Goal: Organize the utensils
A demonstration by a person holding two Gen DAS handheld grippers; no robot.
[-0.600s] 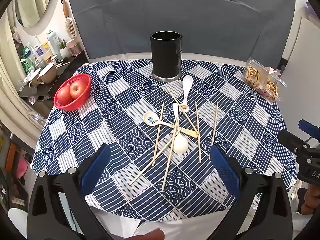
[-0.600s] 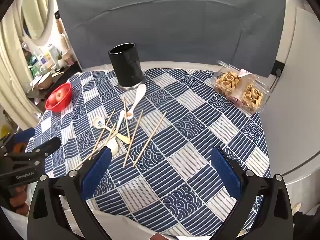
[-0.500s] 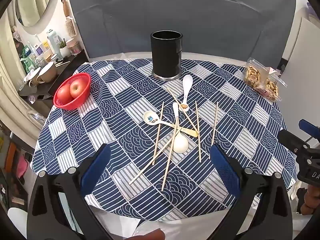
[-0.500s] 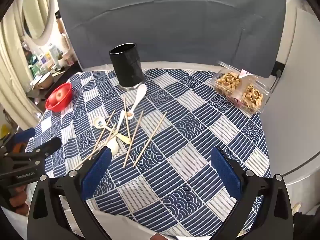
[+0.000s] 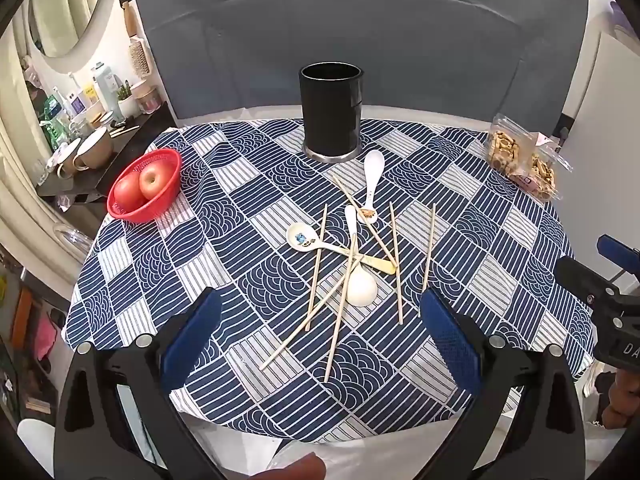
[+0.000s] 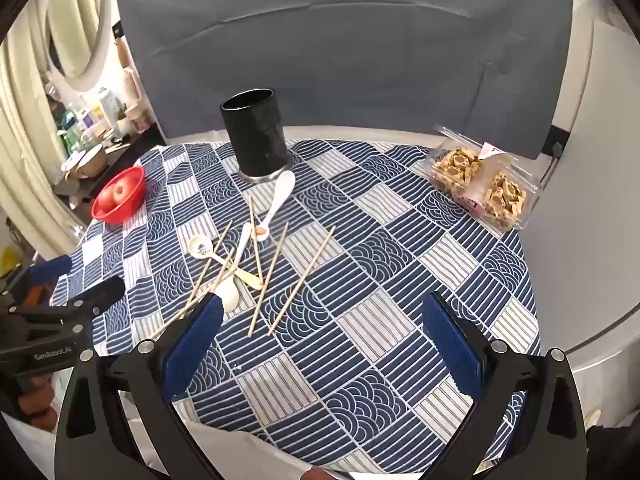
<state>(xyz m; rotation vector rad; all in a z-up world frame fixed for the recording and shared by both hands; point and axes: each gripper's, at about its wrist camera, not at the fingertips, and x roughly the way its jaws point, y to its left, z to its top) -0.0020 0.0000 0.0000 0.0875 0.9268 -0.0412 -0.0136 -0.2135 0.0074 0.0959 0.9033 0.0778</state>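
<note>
Both the left gripper [image 5: 320, 336] and the right gripper [image 6: 320, 336] hang wide apart and empty above the tablecloth [image 5: 224, 240], near scattered chopsticks [image 5: 340, 308] and spoons [image 5: 360, 284] below a black holder [image 5: 331, 110].

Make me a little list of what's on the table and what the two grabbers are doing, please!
table cover: blue and white patterned cloth
holder: black cylinder cup, upright at the far side, no utensil sticking out
spoons: three white spoons lying in the middle
chopsticks: wooden chopsticks scattered, crossing over the spoons
fruit: two apples in a red basket, far left
snacks: clear box of cookies, far right
left gripper: open, holding nothing, above the near edge
right gripper: open, holding nothing
</note>
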